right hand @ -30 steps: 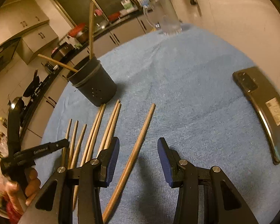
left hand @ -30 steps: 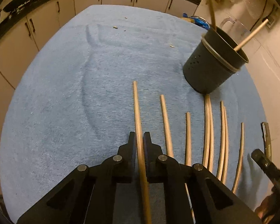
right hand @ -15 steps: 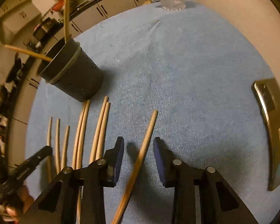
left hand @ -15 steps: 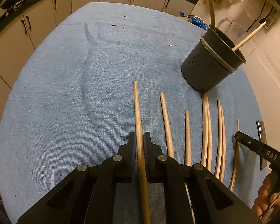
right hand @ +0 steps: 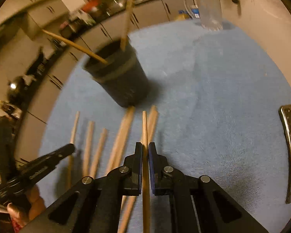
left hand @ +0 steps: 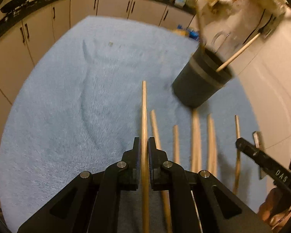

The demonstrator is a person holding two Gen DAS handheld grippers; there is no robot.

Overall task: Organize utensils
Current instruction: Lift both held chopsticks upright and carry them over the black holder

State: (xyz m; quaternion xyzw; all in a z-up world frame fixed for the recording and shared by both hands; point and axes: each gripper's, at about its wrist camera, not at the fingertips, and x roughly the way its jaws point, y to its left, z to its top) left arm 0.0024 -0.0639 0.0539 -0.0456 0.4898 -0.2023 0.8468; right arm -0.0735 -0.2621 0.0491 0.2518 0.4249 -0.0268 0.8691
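The left gripper (left hand: 143,149) has its fingers clamped on a long wooden chopstick (left hand: 144,104). The right gripper (right hand: 145,151) pinches another wooden chopstick (right hand: 144,126) likewise. More loose wooden chopsticks (left hand: 195,136) lie on the blue-towelled desk (left hand: 67,106), below the dark cylindrical utensil holder (left hand: 199,83) at upper right of the left view.
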